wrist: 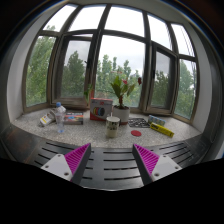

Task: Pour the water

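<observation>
The tool [110,160] is spread wide and holds nothing, and the upright water bottle [59,116] stands on the tabletop [100,135] well beyond it, off toward its left finger, with the cup [112,126] almost straight ahead.

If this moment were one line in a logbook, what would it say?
task: pour water | tongs: open, holding nothing | bottle: upright on windowsill, far ahead | cup: on sill ahead | plant: behind cup
</observation>
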A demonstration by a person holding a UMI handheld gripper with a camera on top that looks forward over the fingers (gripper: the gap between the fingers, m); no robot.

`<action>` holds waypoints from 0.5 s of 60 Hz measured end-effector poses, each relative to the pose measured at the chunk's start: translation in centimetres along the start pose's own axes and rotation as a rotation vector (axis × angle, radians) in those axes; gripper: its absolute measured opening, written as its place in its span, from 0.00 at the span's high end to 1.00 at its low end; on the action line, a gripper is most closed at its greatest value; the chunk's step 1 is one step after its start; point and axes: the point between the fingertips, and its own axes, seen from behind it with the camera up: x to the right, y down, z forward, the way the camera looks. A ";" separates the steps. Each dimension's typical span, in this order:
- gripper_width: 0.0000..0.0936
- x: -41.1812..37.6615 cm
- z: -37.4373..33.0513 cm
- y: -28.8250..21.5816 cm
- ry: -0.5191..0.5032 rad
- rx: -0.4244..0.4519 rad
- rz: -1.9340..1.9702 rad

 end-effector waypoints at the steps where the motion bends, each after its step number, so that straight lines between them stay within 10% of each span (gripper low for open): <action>1: 0.09 0.1 0.2 0.5 0.001 -0.002 -0.003; 30: 0.09 -13.6 3.7 9.1 0.019 -0.094 0.035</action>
